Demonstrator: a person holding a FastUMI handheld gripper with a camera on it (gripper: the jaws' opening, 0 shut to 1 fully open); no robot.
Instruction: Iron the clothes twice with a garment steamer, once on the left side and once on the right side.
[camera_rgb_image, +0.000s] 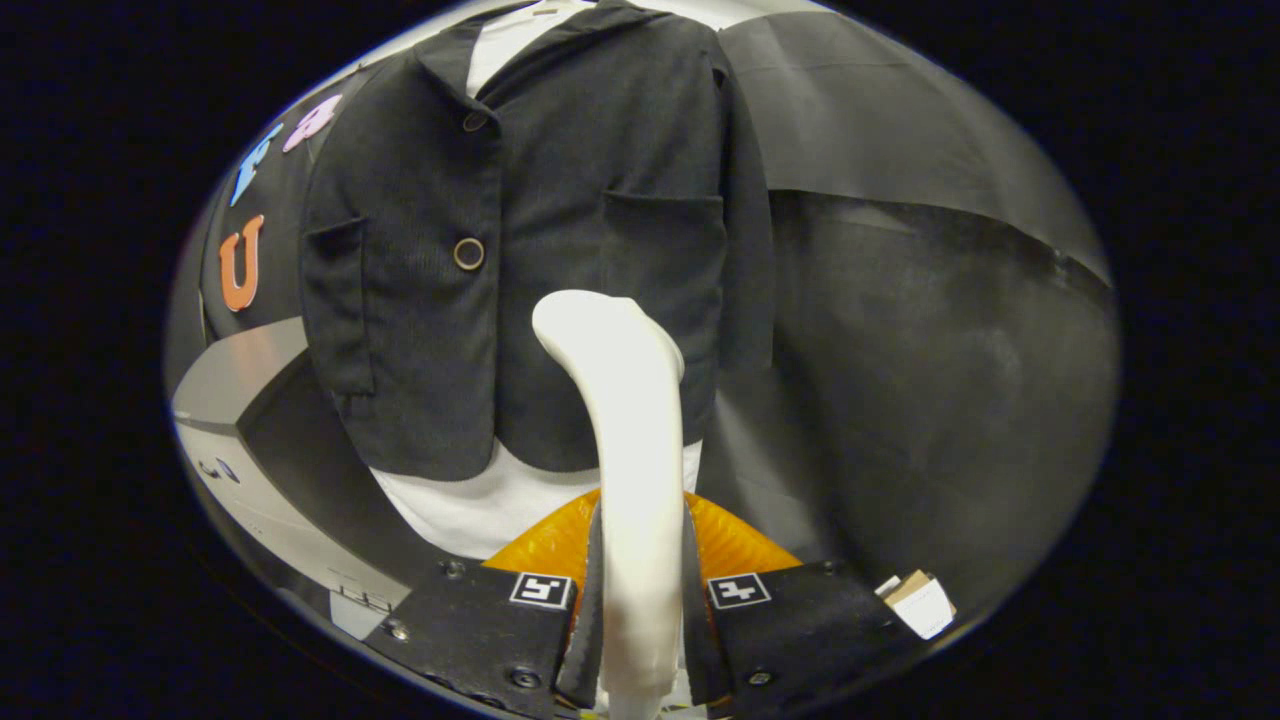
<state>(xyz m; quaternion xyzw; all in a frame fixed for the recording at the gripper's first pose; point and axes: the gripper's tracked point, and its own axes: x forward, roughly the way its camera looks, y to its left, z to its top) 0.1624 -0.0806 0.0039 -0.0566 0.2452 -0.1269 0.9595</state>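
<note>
The tongs (642, 600) are closed on the steamer (630, 440); both fingers (585, 610) press against the sides of its pale handle, one on each side. The handle rises between the fingers and curves forward; its rounded head ends just in front of the lower part of the jacket (540, 250), near the centre opening; whether the head touches the cloth cannot be told. Just behind the fingers, on either side of the handle, an orange ribbed part (545, 545) shows. A small white tag (920, 603) lies beside the right finger.

Beyond the steamer, the jacket hangs upright; it is dark, with two round buttons (468, 253) down the front edge, a patch pocket (665, 250) on the right panel and a pocket flap on the left panel. Under the jacket sits a white shirt (470, 505); its hem shows below the jacket, its collar at the neck.

Behind the garments stands the black cloth wall (930, 380); a grey bench (230, 375) edge lies to the left, below the jacket sleeve.
</note>
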